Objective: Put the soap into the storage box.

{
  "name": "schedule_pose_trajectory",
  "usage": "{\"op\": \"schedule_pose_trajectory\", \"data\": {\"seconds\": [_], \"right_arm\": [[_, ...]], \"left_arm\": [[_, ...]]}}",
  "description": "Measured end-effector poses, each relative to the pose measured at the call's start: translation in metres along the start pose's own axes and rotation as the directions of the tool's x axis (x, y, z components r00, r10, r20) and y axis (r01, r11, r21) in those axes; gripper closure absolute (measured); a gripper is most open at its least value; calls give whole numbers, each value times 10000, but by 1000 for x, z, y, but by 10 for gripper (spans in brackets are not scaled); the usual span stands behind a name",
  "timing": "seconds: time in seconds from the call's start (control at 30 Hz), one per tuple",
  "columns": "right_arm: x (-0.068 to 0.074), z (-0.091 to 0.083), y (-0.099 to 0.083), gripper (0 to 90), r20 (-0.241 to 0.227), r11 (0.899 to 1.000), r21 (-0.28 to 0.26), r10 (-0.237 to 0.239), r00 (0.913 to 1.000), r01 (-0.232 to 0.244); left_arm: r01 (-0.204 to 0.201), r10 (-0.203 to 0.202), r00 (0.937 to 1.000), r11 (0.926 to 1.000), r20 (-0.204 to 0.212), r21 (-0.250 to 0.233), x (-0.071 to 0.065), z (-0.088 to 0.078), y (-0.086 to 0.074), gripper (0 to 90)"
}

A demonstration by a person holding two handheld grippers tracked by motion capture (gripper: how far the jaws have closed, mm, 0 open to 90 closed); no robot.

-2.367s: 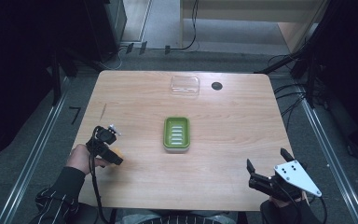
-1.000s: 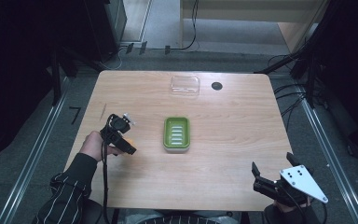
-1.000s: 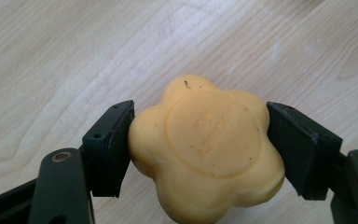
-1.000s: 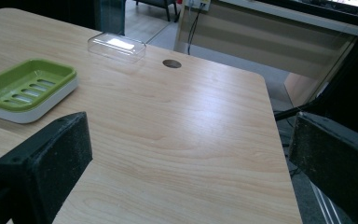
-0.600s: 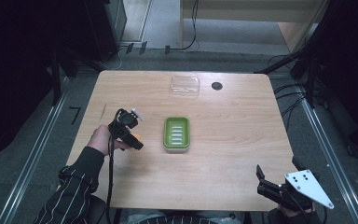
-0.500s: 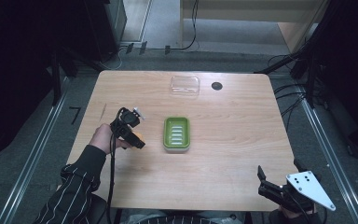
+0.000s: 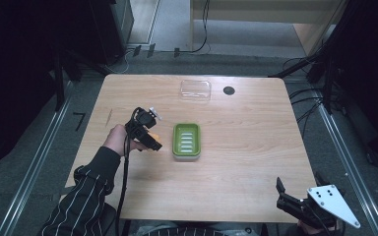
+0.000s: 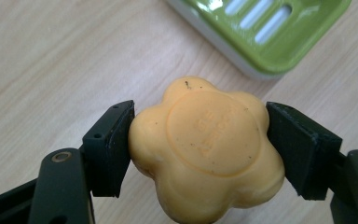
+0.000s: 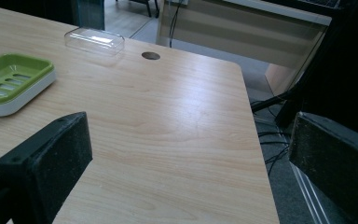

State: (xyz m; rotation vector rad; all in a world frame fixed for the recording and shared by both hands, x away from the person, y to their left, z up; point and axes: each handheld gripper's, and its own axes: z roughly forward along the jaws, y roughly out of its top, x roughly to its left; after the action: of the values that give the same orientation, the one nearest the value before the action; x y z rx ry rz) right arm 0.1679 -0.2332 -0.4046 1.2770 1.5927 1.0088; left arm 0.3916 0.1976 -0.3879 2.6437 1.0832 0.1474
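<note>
Forearm in striped sleeve point(image 7: 86, 194) reaches toward 1 o'clock; left hand-held gripper point(image 8: 198, 144) is clamped on flower-shaped orange soap point(image 8: 205, 149), just at 9 o'clock of the green soap dish point(image 7: 186, 141). Right hand-held gripper point(image 9: 186, 158), jaws apart, hangs off the worktop's point(image 7: 256, 128) 5 o'clock corner. Its view shows the clear lid point(image 9: 94, 40).

A flower-shaped yellow-orange soap bar point(image 8: 206, 148), with a round embossed centre and a few dark specks, sits pinched between the black jaws of the left gripper point(image 7: 146, 133) above the wooden table. Just beside it lies a green slotted soap dish point(image 7: 186, 141) on a white base, empty and flat.
</note>
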Motion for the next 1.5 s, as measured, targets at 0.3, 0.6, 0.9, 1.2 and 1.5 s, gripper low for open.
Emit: {"op": "schedule_pose_trajectory", "data": {"seconds": [0.3, 0.6, 0.9, 1.2, 1.5], "right_arm": [[1, 1, 0, 0, -23, 10000, 13, 6, 10000, -6], [1, 2, 1, 0, -61, 10000, -5, 11, 10000, -11], [1, 4, 1, 0, -120, 10000, -20, -45, 9999, 44], [3, 7, 3, 0, -240, 10000, -33, -81, 9997, 81], [5, 11, 4, 0, -396, 9999, -57, -128, 9991, 126]], "left_arm": [[-121, 121, 9999, 9991, -13, -414, -4, 3, 11, 278], [-191, 191, 9998, 9950, -12, -982, -7, 2, 21, 278], [-487, 482, 9988, 9921, -75, -1159, -12, 5, 32, 278], [-600, 592, 9982, 9901, -100, -1273, -18, 12, 40, 278], [-822, 807, 9966, 9847, -158, -1535, -26, 15, 52, 277]]}}
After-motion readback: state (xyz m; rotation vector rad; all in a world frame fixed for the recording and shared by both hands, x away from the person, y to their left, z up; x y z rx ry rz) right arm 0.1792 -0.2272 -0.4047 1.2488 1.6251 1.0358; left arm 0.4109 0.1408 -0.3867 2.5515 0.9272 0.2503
